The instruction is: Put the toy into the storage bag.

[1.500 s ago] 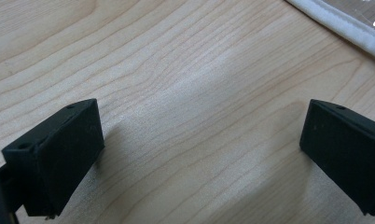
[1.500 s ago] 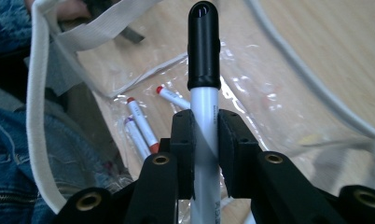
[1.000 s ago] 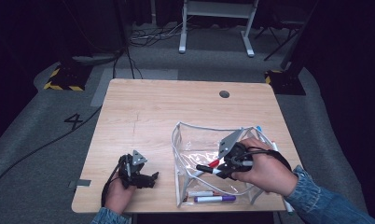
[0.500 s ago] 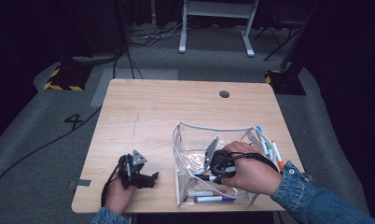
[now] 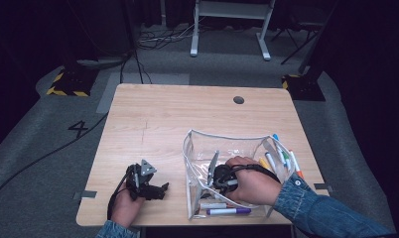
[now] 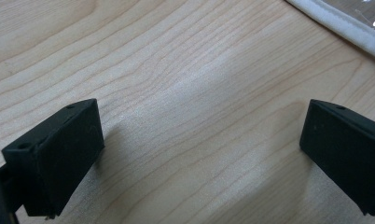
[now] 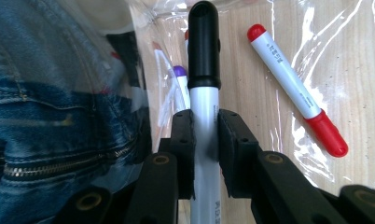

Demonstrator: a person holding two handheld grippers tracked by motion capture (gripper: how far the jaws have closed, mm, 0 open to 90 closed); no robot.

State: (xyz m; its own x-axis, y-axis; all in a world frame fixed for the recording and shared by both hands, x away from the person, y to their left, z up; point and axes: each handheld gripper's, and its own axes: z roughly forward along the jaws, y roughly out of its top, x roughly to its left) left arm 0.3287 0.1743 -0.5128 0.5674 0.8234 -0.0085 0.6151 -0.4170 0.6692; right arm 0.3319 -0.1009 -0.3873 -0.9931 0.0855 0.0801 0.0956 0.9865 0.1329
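A clear plastic pouch (image 5: 202, 144) with a white zipper rim stands open on the right half of the table. My right gripper (image 5: 218, 177) is inside it, shut on a white marker with a black cap (image 7: 204, 70). A red-capped marker (image 7: 295, 88) lies on the pouch's floor beside it. A purple-capped marker (image 5: 228, 211) lies at the pouch's near edge. Several coloured markers (image 5: 282, 157) lie on the table just right of the pouch. My left gripper (image 5: 160, 190) rests on the wood at the front left, jaws wide open with nothing between them; its fingers (image 6: 59, 154) frame bare wood.
The wooden table (image 5: 187, 119) has a round cable hole (image 5: 238, 99) at the back right. The pouch's white rim (image 6: 344, 28) lies just beyond my left gripper. A denim sleeve (image 5: 311, 208) enters from the bottom right. Cables and a stand sit on the floor behind the table.
My right gripper has moved left and down into the pouch with the black-capped marker. The left gripper has stayed put.
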